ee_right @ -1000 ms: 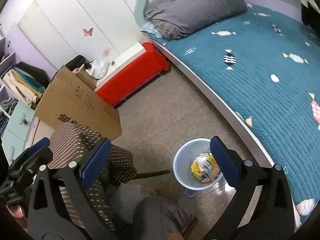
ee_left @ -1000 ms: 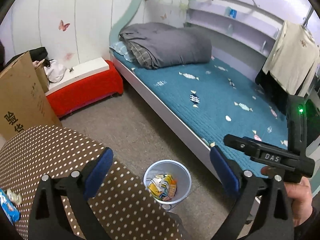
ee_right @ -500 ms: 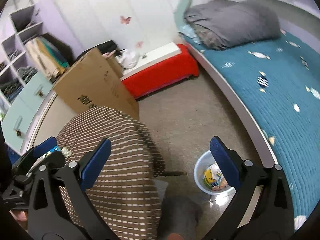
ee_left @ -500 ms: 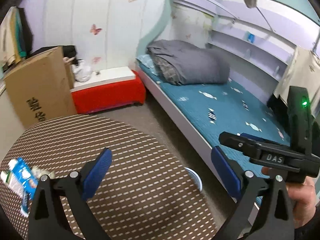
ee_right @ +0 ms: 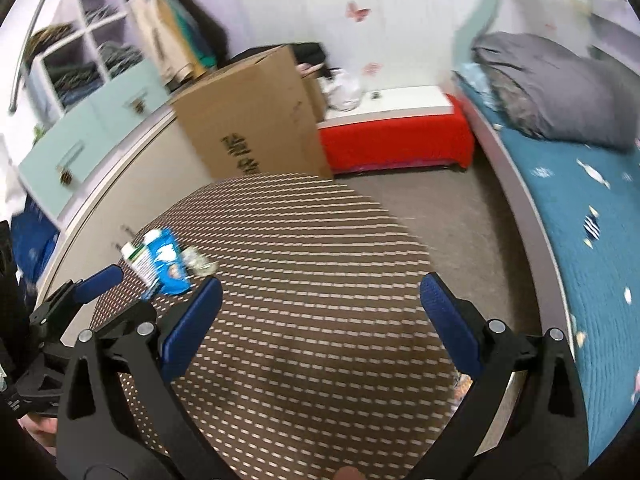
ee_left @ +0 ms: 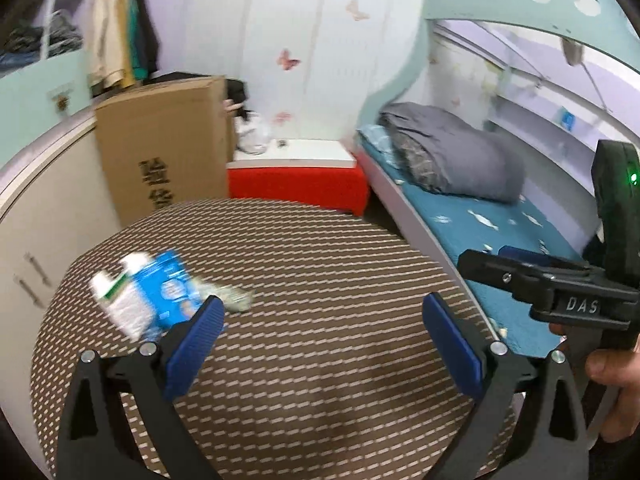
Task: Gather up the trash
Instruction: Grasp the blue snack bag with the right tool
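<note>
A blue and white wrapper [ee_left: 158,294] lies on the left side of the round brown dotted table [ee_left: 320,380], with a white and green carton [ee_left: 116,304] and a crumpled scrap [ee_left: 228,300] beside it. My left gripper [ee_left: 320,340] is open and empty above the table, its left finger just right of the wrapper. My right gripper [ee_right: 320,324] is open and empty over the table; the wrapper [ee_right: 166,266] lies ahead to its left. The bin is hidden.
A cardboard box [ee_left: 168,152] and a red bench [ee_left: 296,188] stand behind the table. A bed with a blue cover [ee_right: 580,240] runs along the right. Cabinets [ee_right: 100,120] line the left wall. Bare floor [ee_right: 460,216] lies between table and bed.
Both grippers have swung up and left from the floor bin to the tabletop. The bin has left view and the wrapper has come into view near the left fingers.
</note>
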Motion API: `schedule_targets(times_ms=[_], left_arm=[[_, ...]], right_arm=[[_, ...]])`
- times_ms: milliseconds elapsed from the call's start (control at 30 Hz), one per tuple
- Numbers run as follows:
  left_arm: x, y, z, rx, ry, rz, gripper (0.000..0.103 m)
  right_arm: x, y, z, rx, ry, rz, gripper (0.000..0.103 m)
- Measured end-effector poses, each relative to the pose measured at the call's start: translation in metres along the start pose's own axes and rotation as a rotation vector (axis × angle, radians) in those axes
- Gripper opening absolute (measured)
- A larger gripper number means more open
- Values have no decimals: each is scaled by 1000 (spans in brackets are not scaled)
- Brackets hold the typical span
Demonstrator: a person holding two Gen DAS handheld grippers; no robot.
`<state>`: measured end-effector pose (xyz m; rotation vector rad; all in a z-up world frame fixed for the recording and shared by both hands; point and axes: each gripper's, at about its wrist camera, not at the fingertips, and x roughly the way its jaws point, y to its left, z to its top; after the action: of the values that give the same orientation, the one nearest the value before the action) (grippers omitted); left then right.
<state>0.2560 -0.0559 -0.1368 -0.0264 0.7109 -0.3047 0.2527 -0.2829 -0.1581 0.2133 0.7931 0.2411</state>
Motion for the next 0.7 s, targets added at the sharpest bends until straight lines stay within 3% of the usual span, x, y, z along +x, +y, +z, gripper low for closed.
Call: schedule_targets(times_ms=[200, 367, 500, 567, 633, 700], left_arm=[[-7, 60, -16, -87, 19, 81, 97], [-14, 101, -32, -125, 22, 172, 97], [-17, 127, -44, -169, 37, 204, 97], [-18, 135, -51, -171, 44, 229, 97], [-19, 143, -57, -180, 54, 242, 97], [-20, 154, -64, -203, 61, 247, 97]], right_arm=[[39, 58, 3, -103, 57, 89, 97], [69, 108, -2, -220, 102, 130, 97], [95, 138, -7, -282, 135, 152, 96], [106, 152, -9, -318, 147, 171, 85], [118, 163, -11, -343, 173, 192, 69], [130, 174, -13, -371, 197, 212, 62]])
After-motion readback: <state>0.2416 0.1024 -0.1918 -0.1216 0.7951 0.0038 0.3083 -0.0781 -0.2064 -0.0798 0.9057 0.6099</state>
